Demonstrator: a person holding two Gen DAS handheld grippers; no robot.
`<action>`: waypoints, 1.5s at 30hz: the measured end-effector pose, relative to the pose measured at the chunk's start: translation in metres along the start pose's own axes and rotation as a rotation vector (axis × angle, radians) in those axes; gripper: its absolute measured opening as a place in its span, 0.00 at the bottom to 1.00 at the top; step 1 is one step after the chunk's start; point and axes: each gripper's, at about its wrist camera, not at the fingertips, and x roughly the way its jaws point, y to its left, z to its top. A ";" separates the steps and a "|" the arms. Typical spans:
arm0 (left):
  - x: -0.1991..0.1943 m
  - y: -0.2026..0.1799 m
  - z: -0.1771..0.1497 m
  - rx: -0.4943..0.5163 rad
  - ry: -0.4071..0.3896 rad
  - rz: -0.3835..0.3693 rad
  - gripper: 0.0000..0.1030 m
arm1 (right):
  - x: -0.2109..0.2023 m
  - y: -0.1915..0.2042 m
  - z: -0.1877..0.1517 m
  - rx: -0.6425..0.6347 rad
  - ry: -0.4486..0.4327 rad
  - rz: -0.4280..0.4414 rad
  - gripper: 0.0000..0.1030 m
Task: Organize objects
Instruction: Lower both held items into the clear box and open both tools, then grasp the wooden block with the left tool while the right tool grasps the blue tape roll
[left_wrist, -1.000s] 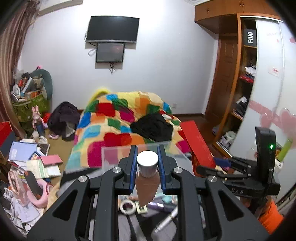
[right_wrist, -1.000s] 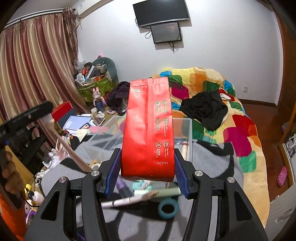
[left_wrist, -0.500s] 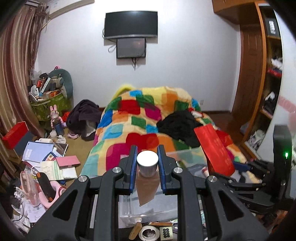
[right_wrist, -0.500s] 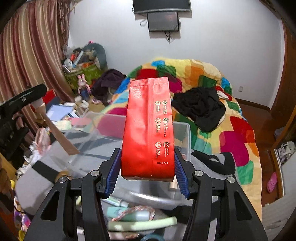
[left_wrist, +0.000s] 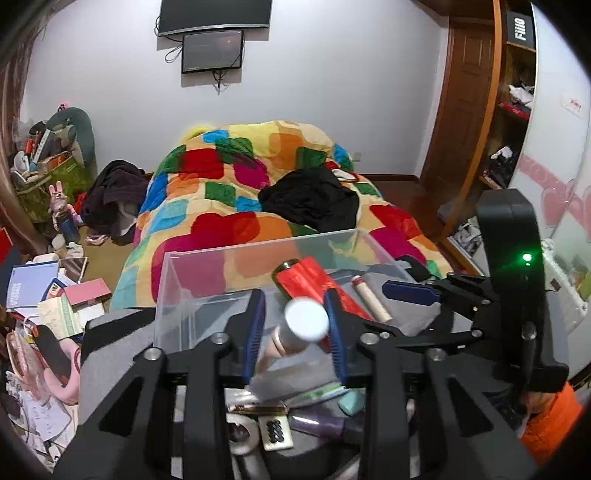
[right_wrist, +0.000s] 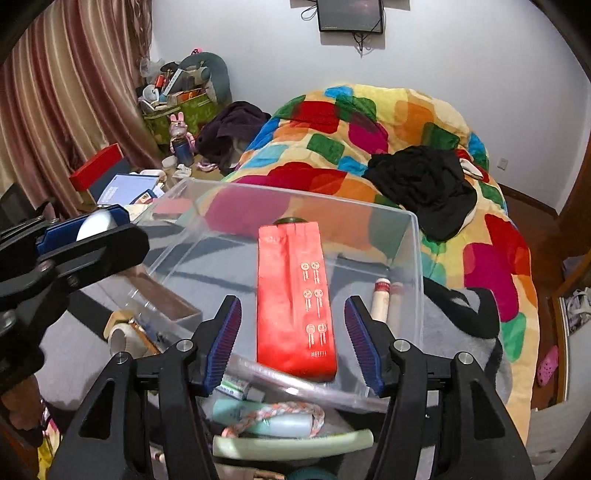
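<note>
A clear plastic bin (right_wrist: 413, 236) stands on a grey blanket. The red foil pouch (right_wrist: 295, 302) lies flat inside it, also seen in the left wrist view (left_wrist: 317, 280). My right gripper (right_wrist: 293, 339) is open and empty just above the pouch's near end. A beige tube (right_wrist: 380, 299) lies in the bin to its right. My left gripper (left_wrist: 295, 325) stands over the bin's (left_wrist: 258, 251) near left side with a tan foundation bottle with a white cap (left_wrist: 301, 323), tilted and blurred, against its right finger and a gap to the left one.
Loose items lie on the blanket before the bin: tape rolls (left_wrist: 240, 432), a purple tube (left_wrist: 325, 424), a braided cord (right_wrist: 273, 413), a pale green tube (right_wrist: 291, 443). A bed with a colourful quilt (left_wrist: 240, 173) is behind. Books and clutter cover the floor at left (left_wrist: 48, 295).
My right gripper lowered the red pouch into the bin and opened, leaving it flat inside. My left gripper came over the bin, its jaws widened and the bottle tilted.
</note>
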 end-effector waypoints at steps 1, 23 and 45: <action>-0.002 0.000 0.000 -0.001 -0.005 -0.004 0.43 | -0.002 -0.001 -0.001 0.005 -0.001 0.007 0.57; -0.040 0.040 -0.049 -0.069 0.030 0.073 0.81 | -0.070 -0.010 -0.047 0.033 -0.079 -0.012 0.75; 0.003 0.085 -0.118 -0.133 0.255 0.126 0.44 | -0.034 -0.025 -0.116 0.112 0.089 -0.027 0.74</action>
